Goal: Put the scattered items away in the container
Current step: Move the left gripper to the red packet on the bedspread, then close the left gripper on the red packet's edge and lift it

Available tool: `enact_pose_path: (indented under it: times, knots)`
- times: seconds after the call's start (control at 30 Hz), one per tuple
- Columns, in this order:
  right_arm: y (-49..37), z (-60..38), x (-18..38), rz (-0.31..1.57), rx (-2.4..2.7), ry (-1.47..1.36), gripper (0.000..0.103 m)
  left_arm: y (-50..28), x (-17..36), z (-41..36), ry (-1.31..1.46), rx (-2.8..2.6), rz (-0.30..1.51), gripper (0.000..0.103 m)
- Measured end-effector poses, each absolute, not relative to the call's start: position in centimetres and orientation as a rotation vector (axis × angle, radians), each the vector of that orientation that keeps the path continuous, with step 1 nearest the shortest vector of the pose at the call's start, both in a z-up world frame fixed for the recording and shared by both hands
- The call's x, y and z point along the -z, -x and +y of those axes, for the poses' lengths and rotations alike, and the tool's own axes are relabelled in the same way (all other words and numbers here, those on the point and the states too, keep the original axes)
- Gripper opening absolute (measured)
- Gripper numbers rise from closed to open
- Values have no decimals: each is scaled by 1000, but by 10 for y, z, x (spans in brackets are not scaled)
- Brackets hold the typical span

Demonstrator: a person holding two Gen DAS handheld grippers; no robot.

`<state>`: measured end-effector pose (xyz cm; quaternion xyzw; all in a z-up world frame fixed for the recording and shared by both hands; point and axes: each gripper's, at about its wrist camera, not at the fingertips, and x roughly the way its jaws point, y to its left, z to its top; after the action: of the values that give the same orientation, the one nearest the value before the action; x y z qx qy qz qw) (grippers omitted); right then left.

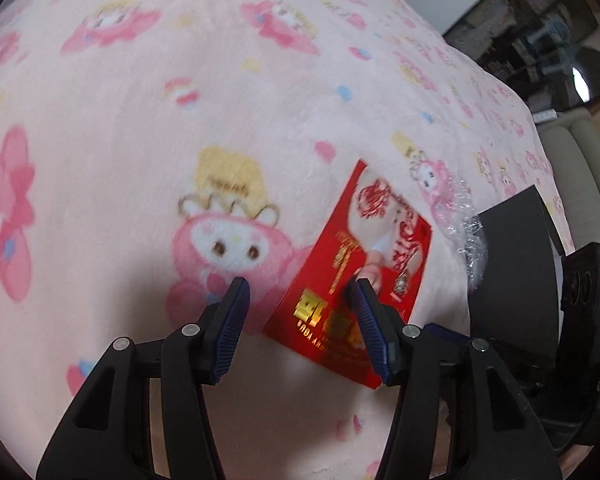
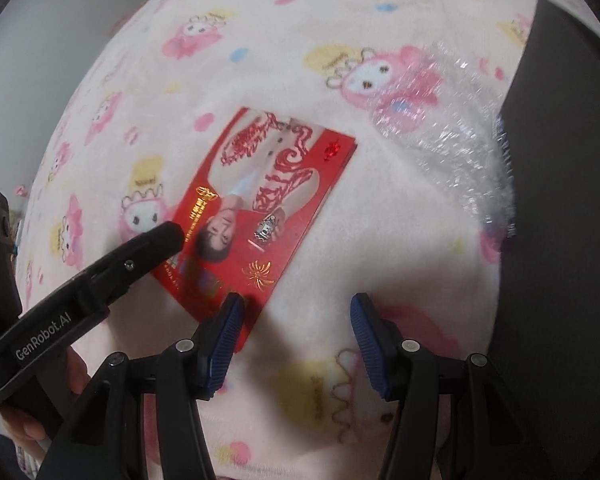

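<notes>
A red card [image 2: 260, 204] with gold print lies flat on the pink cartoon blanket [image 2: 400, 220]. Just beyond it sits a crumple of clear bubble wrap [image 2: 452, 136], which touches the dark box [image 2: 560, 208] at the blanket's edge. The left gripper [image 1: 300, 292] hangs over the card's near corner, jaws apart, grasping nothing. The right gripper [image 2: 296, 308] hovers beside the card, also released and empty.

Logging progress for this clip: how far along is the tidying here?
Nothing looks packed yet. The red card lies flat on the pink blanket, with clear bubble wrap beside the black container, whose inside is hidden. In hand: both the left gripper and the right gripper hover open and empty at the card's near edge. Left: grasping the card and wrap and stowing them.
</notes>
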<state>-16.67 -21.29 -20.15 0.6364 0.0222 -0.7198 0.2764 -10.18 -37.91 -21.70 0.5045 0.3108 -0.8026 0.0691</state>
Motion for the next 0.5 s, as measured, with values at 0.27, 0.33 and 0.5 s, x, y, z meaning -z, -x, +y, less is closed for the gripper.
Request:
enact_pose_path:
  times: [0.27,0.33,0.5]
  knots:
    - [177,-213,196,-15,1916,-1645,51,58,225,-390,-1444,2328,1302,51]
    - [176,-217,198,-12,1898,-1653,51,60,230,-394,-1430,2310,1360,42]
    - [185,-211,175,0,2010,-1578,51,67,233,-397,-1379,2313,1465,7]
